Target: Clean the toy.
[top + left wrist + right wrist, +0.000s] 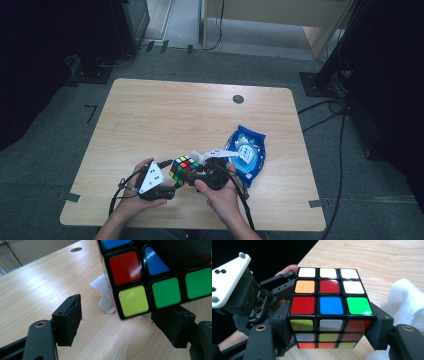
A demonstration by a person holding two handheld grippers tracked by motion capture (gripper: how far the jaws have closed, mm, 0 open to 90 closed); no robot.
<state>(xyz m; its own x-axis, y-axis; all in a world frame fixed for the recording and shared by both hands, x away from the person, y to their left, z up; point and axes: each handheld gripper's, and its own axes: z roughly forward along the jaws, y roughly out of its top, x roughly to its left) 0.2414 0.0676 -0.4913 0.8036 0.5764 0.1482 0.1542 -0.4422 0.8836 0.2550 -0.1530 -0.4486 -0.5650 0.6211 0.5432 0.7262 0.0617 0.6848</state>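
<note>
Rubik's cube (184,169) sits near the counter's (165,115) front edge, about mid-width, between both hands. Right gripper (329,331) is clamped on it: both fingers (280,327) press the cube's two opposite sides, cube (328,306) upright, white-yellow-white row on top at the far edge. Left gripper (125,322) sits just beside the cube, fingers (70,320) spread wide and gripping nothing; cube's (140,285) lower corner hangs between them, and whether its far finger touches the cube I can't tell. White tissue (105,296) lies on the counter just behind the cube. Blue wipes pack (247,152) lies right of the cube, toward the counter's right edge.
</note>
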